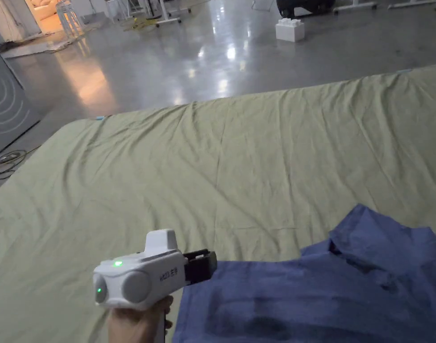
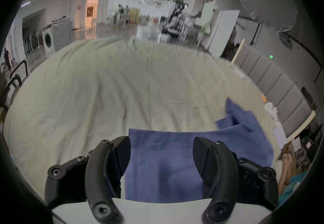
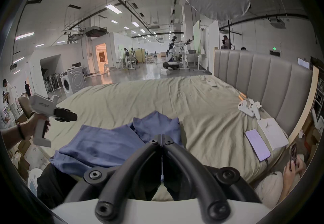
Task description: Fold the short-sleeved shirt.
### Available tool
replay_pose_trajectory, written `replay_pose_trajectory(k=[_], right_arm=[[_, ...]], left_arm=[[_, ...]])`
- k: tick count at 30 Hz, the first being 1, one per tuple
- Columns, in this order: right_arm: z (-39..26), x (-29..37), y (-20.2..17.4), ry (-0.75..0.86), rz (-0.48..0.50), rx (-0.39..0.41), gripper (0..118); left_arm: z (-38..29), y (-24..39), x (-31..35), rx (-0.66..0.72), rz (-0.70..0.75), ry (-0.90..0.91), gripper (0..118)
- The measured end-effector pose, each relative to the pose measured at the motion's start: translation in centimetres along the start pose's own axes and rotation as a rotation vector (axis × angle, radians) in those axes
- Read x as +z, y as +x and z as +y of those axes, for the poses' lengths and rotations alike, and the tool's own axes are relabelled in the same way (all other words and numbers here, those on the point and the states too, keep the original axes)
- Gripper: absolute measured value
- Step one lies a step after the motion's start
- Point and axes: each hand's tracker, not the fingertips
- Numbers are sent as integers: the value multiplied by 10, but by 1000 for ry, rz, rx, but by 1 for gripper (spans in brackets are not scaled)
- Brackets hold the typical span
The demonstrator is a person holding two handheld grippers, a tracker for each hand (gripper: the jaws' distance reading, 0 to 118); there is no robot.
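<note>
Your blue shirt (image 1: pixel 328 290) is lying rumpled at the near edge of the bed (image 1: pixel 221 178), probably so you can reach it. Left tongs (image 2: pixel 161 154) hover wide open over its edge, holding nothing. Right tongs (image 3: pixel 161 138) are closed and look empty.

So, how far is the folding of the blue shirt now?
Early stage. The blue shirt lies rumpled on the green sheet, no neat fold visible. The left gripper is open above its edge; the right gripper is shut, holding nothing. All folding remains.
</note>
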Motion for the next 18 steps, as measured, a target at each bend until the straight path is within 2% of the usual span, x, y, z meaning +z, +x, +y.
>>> replay_pose_trajectory(k=[2,4,6,8,11,12,15,17,18], right_arm=[[-7,-2,7,-29,-9,-28,1],[-12,-3,13,-47,-25,-47,1],[-16,-3,18,-64,-45,-55,1],[-19,-1,21,-74,-60,-55,1],[-22,-2,25,-94,-70,-64,1],[-22,-5,27,-102,-67,-72,1],[-14,-15,28,-109,-60,-75,1],[3,-32,31,-112,-45,-34,2],[13,-45,32,-118,-41,-8,6]], left_arm=[[-2,-2,-35,-47,81,-53,75],[-8,-5,-64,-59,99,-143,74],[-14,-3,-78,-60,130,-183,68],[-18,1,-79,-60,125,-173,52],[-15,9,-74,-112,148,-166,19],[-13,5,-75,-128,139,-176,15],[-11,13,-78,-126,150,-201,11],[-13,18,-86,-206,172,-230,11],[-12,19,-91,-234,178,-256,11]])
